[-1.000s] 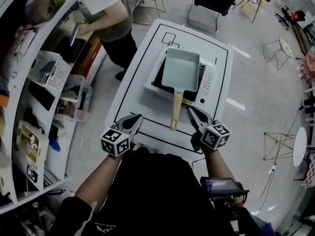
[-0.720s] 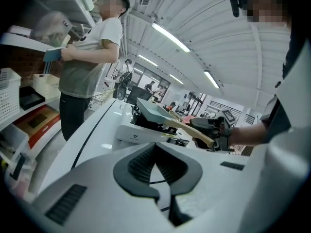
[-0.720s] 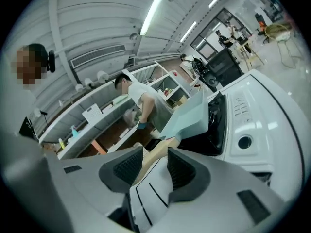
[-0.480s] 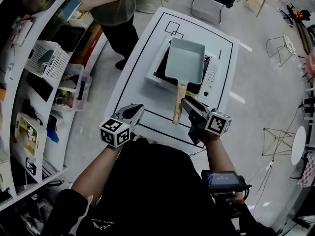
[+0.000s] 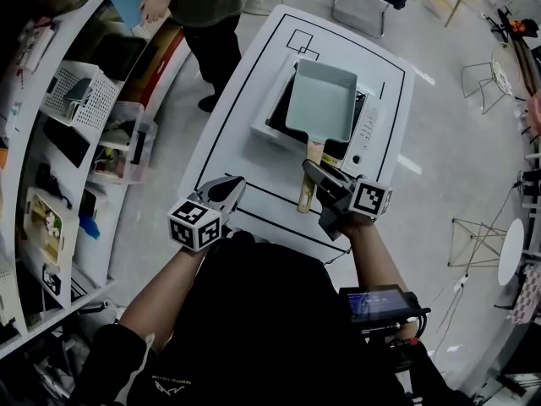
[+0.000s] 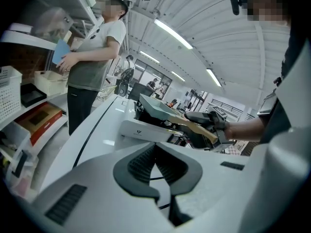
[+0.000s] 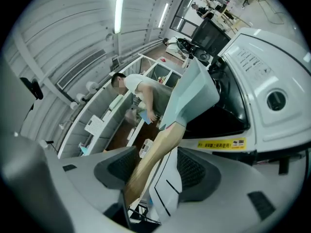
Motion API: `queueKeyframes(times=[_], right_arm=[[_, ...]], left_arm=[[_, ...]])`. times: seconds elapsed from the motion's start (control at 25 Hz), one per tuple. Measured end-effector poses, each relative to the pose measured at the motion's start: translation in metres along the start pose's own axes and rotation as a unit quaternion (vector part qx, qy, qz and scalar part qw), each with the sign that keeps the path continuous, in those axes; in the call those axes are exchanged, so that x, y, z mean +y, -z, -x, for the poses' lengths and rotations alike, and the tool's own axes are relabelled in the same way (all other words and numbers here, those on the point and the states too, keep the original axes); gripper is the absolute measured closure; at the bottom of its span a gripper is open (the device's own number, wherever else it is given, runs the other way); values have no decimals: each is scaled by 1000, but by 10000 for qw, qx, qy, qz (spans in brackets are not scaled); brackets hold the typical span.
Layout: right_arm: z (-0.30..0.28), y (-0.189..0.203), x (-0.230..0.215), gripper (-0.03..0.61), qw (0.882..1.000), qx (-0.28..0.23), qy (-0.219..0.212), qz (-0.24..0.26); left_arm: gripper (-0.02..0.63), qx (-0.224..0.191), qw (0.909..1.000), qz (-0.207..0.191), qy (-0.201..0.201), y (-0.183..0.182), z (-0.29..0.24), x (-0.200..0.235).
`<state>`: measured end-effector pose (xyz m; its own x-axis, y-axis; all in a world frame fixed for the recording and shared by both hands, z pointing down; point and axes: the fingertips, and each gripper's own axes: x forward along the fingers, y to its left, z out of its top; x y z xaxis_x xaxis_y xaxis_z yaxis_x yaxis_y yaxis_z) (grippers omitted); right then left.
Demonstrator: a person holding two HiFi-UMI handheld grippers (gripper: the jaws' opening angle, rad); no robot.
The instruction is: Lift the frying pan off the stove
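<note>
Wooden handle [image 7: 163, 140] is the sensible place to take the frying pan [image 5: 323, 100], I think. Its pale green metal body looks stiff and rather heavy at the far end, so it may tip forward if held loosely. The pan sits on the white stove [image 5: 368, 129], on the bench [image 5: 245, 142]. The right gripper [image 7: 155, 171] is opening its jaws, and the handle lies between them, not pressed. The left gripper [image 6: 156, 169], jaws together and empty, hovers near the bench's front edge.
</note>
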<state>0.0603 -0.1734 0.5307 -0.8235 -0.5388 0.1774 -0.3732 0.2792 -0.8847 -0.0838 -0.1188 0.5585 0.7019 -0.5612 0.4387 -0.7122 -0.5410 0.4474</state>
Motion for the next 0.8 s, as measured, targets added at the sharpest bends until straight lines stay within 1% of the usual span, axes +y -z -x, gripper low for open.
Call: queueKeyframes(times=[0.2, 0.52, 0.68, 0.8], right_arm=[[-13, -3, 10, 319, 9989, -31, -360, -299], [-18, -5, 7, 322, 9961, -70, -495, -730], [-22, -5, 7, 370, 9945, -145, -566, -867], [-24, -2, 6, 380, 9930, -145, -569, -1025]], left_arm=[[604, 12, 10000, 40, -50, 0, 5, 4], [604, 22, 9999, 67, -76, 2, 6, 8], [604, 50, 9999, 67, -56, 3, 7, 8], [604, 61, 10000, 63, -42, 3, 7, 9]])
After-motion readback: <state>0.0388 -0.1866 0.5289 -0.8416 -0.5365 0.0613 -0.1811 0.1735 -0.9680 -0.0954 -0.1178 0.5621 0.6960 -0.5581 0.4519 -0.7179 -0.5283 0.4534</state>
